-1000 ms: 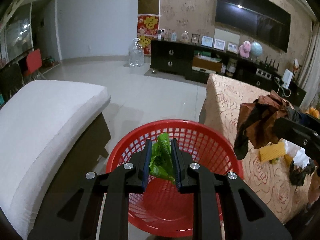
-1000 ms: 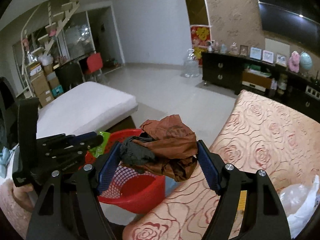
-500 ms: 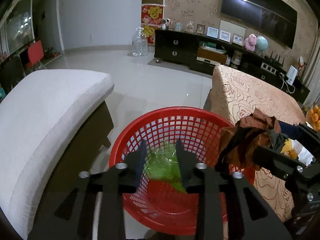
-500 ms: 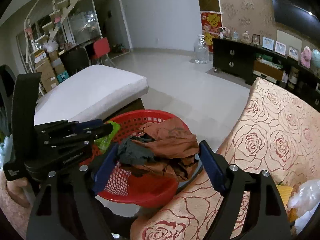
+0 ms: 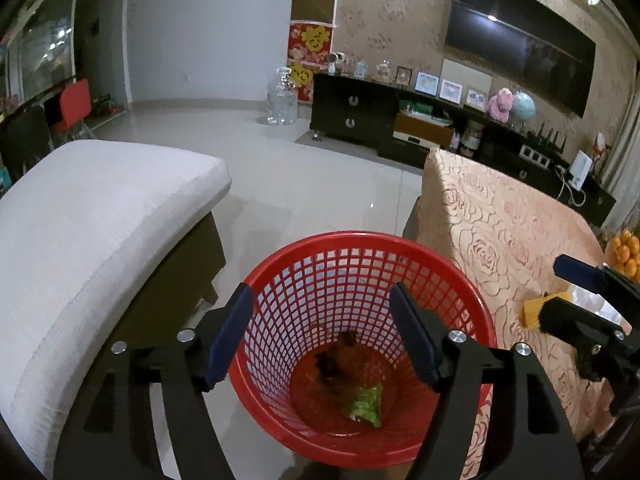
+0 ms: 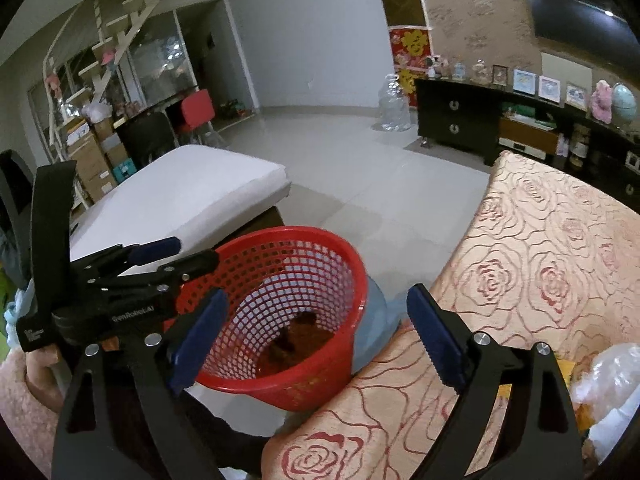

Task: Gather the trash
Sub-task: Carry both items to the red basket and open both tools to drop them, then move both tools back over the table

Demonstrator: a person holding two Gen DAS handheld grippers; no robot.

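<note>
A red mesh basket [image 5: 360,237] stands on the floor between a white cushion and a table. On its bottom lie a crumpled green wrapper [image 5: 366,400] and a brown and black wrapper [image 5: 340,356]. My left gripper [image 5: 320,304] hangs over the basket, its jaws opening with nothing between them. My right gripper [image 6: 316,300] hovers over the basket [image 6: 320,237] from the table side, its jaws also opening and empty. The brown wrapper [image 6: 300,336] shows through the mesh there. Each gripper appears in the other's view: the left gripper [image 6: 176,256], the right gripper [image 5: 576,288].
The rose-patterned tablecloth [image 5: 500,232] covers the table right of the basket; on it lie a yellow packet [image 5: 534,314], oranges [image 5: 626,250] and a clear plastic bag [image 6: 608,376]. A white cushioned seat [image 5: 100,220] stands at the left. A dark cabinet [image 5: 360,108] lines the far wall.
Both grippers opened. The green wrapper dropped from the left gripper and the brown wrapper from the right gripper; both now lie in the basket.
</note>
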